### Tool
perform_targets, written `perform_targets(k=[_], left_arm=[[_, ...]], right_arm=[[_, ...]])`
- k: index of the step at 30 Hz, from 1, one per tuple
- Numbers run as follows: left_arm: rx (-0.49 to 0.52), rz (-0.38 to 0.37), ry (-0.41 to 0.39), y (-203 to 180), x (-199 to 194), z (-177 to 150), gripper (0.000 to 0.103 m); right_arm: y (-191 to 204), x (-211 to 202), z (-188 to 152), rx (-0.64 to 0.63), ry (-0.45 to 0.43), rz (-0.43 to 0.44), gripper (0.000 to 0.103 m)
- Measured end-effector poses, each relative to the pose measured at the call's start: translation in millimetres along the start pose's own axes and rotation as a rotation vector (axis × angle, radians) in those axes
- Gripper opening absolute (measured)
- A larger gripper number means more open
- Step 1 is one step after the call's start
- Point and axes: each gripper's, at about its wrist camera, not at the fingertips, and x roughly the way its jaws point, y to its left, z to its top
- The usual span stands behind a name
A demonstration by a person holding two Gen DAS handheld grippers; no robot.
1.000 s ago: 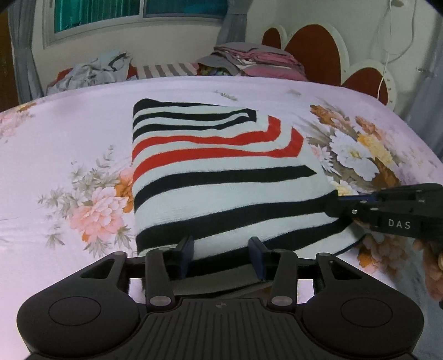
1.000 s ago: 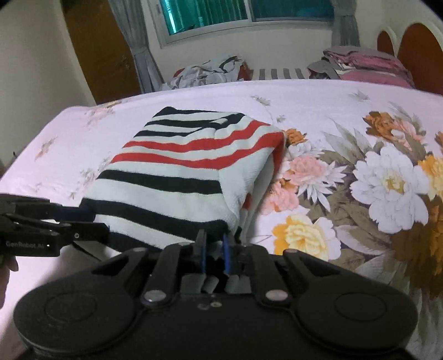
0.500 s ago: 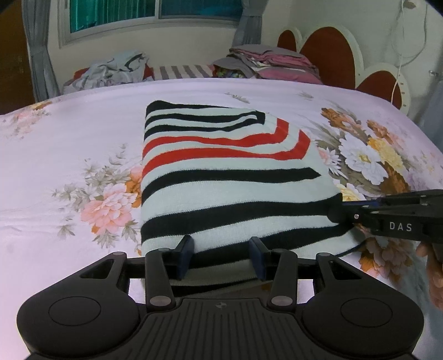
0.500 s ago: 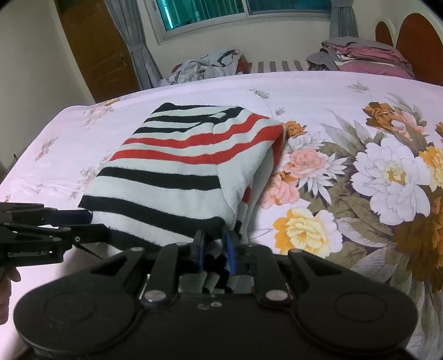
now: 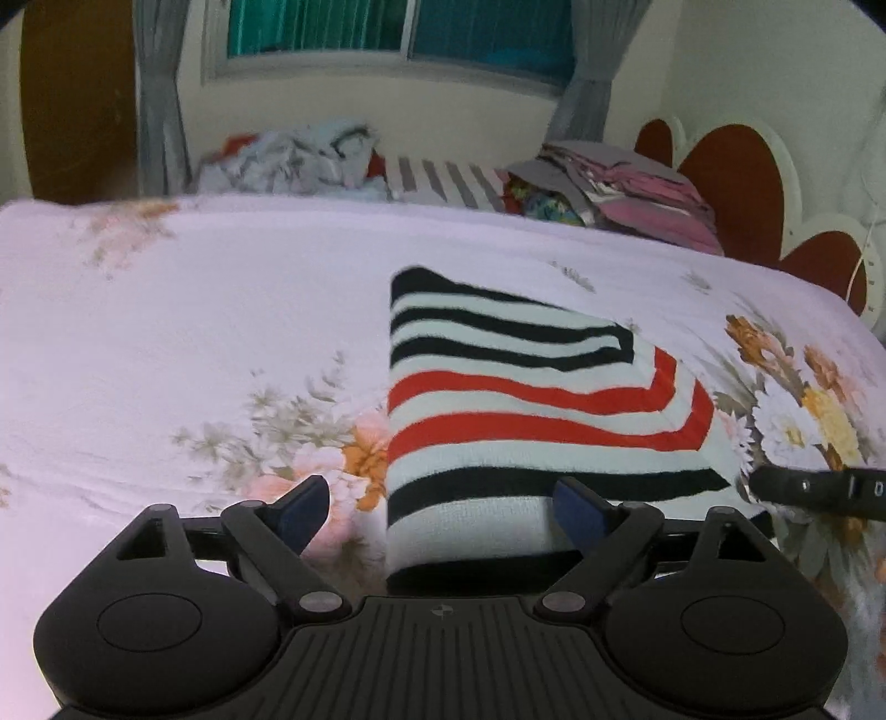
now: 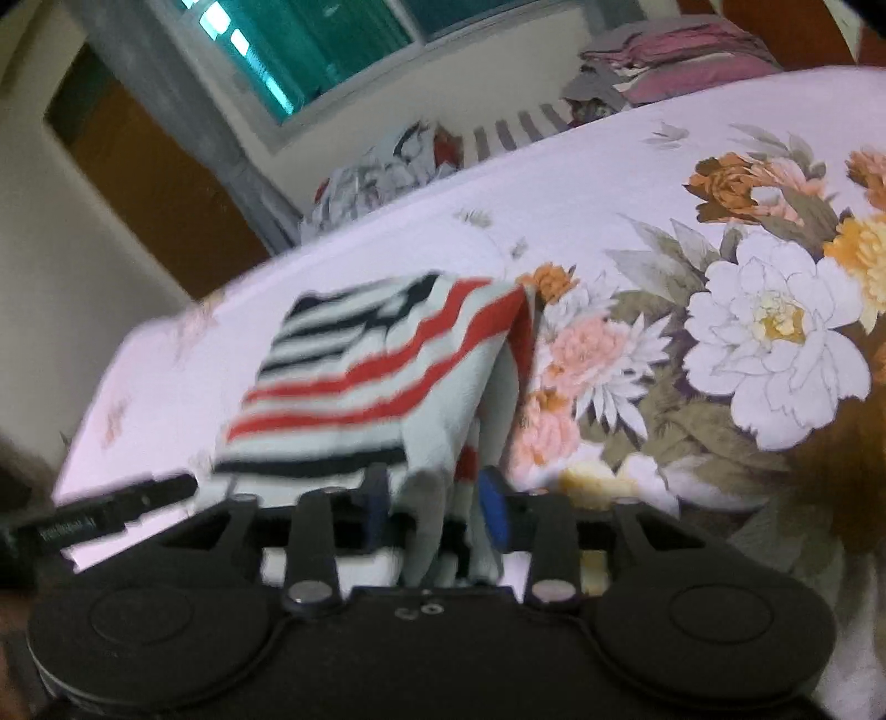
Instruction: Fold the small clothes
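A folded garment [image 5: 531, 410] with black, red and white stripes lies on the flowered bedsheet [image 5: 166, 332]. My left gripper [image 5: 443, 507] hovers at its near left corner. Its jaws are opening wide, and the corner lies between the fingertips [image 5: 581, 507] without being pressed. In the blurred, tilted right wrist view the garment [image 6: 360, 376] shows its near right edge hanging between the jaws of my right gripper [image 6: 434, 504]. Those jaws are opening too, and the pads stand off the cloth. Each gripper's finger shows in the other's view: the right one [image 5: 819, 490] and the left one [image 6: 127, 504].
A heap of unfolded clothes [image 5: 288, 160] lies beyond the bed's far edge. A stack of folded pink and grey clothes [image 5: 626, 194] sits by the red and cream headboard [image 5: 742, 177]. The window [image 5: 398, 27] and a brown door [image 6: 149, 183] stand behind.
The left jaws spread wide and let go of the garment's near edge, and that hand drew back to the left. The right jaws parted on the cloth, and the right hand rolled.
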Motion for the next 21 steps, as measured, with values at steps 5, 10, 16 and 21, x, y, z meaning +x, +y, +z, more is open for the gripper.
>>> perform_targets(k=[5,10,16,21], left_arm=[[0.012,-0.002,0.07,-2,32,2,0.087],[0.032,-0.017,0.088,-4,38,7,0.087],[-0.057,-0.148,0.13,23,47,15,0.087],[-0.226,-0.289,0.226,47,74,12,0.087]], right_arm=[[-8,32,10,0.014,0.038,0.001,0.014],[-12,41,13,0.031,0.053,-0.025,0.013],[-48,37,16,0.263,0.094,0.094,0.059],[-74,53,14,0.398,0.174,0.201,0.061]])
